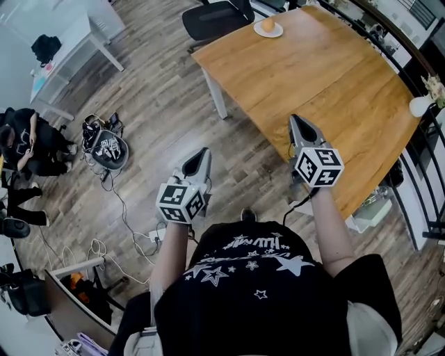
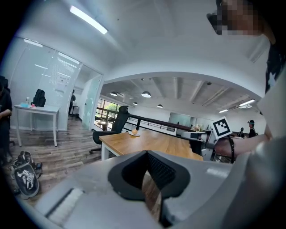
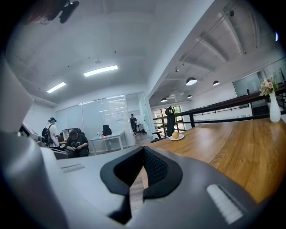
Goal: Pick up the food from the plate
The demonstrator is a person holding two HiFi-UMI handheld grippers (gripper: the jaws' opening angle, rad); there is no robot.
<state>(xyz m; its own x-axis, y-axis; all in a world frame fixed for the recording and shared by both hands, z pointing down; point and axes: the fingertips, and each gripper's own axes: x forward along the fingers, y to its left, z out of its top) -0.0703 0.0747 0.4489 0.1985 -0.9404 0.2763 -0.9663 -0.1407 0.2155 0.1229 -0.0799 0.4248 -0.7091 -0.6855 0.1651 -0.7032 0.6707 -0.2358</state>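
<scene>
A round orange piece of food (image 1: pixel 268 24) sits on a small white plate (image 1: pixel 277 32) at the far corner of the wooden table (image 1: pixel 327 83). The food (image 3: pixel 175 134) also appears in the right gripper view, far ahead, and the same food (image 2: pixel 135 131) shows small in the left gripper view. My left gripper (image 1: pixel 202 154) is over the floor, short of the table, jaws shut and empty. Above the table's near edge, my right gripper (image 1: pixel 298 122) is shut too, holding nothing. Both are far from the plate.
A black office chair (image 1: pixel 215 17) stands behind the table's far end. A white vase with flowers (image 1: pixel 421 104) is at the table's right edge, by a railing. On the floor to the left lie a bag and cables (image 1: pixel 108 147); a person (image 1: pixel 28 142) sits there.
</scene>
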